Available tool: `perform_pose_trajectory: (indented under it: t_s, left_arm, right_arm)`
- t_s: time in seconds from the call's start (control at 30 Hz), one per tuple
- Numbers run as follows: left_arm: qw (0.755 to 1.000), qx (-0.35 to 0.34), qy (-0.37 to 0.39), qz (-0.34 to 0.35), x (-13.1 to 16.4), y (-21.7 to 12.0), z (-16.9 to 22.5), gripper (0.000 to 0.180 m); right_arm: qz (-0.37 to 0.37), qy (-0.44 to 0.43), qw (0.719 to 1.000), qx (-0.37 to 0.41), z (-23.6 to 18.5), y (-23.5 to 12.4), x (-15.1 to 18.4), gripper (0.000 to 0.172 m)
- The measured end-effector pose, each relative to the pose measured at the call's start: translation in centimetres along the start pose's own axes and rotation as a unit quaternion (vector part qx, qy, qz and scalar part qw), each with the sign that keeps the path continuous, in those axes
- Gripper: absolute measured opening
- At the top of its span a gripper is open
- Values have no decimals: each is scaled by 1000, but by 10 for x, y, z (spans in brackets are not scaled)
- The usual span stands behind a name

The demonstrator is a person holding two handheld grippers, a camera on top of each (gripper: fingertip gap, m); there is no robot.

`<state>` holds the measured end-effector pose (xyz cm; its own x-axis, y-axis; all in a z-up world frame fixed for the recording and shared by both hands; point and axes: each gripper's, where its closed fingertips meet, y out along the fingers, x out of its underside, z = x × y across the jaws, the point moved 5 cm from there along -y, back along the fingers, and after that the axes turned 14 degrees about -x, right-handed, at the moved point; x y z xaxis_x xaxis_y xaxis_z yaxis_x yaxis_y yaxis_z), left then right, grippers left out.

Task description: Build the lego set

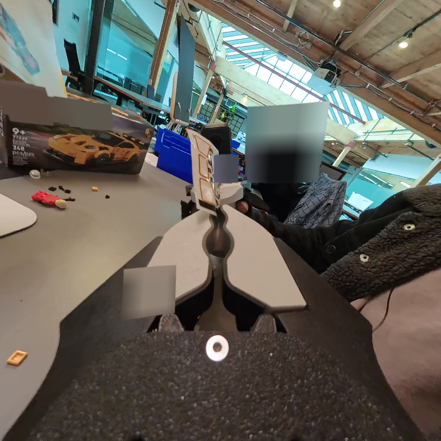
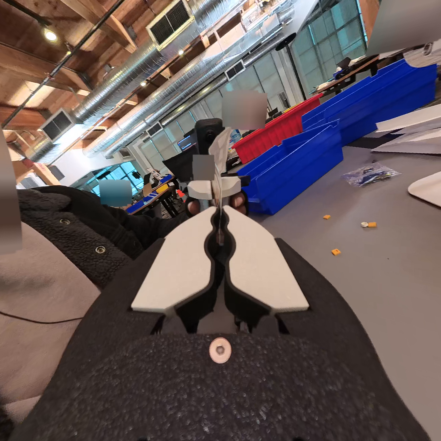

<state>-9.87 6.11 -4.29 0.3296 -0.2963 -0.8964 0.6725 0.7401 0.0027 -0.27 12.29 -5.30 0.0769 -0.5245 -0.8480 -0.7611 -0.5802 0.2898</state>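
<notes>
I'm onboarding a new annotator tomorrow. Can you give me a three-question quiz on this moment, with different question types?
1. True or false: the left gripper is shut on the sticker sheet.
2. What does the right gripper pinch? A) an orange tile B) the sticker sheet C) a blue bin
3. Fill in: the box on the table pictures a ____ car.

Key: 1 true; 2 B; 3 yellow.
</notes>
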Motion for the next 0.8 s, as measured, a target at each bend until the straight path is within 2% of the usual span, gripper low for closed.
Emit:
perform_pose_trajectory:
  t_s: [0.17,0.33,0.43,0.57,0.67,0.8]
  left_arm:
    - [999,7,-42,4,-1,-2,-4,0]
    - [999,-24,-41,20,-6,-8,-13,11]
    - [993,-97,33,53,-12,-12,-18,27]
    - [960,-168,199,106,-27,-20,-3,39]
    - [938,-174,281,104,-26,-19,10,40]
    - [935,-167,306,70,-16,-12,13,35]
  right_arm:
    - [-4,-18,1000,17,1,-2,-1,0]
    - [48,12,999,6,0,-6,-9,0]
    - [89,29,996,6,-1,-5,-14,0]
    - [86,40,995,4,-2,2,-10,0]
    - [84,51,995,-4,-3,8,-6,0]
    - [81,62,995,-21,-5,14,-2,0]
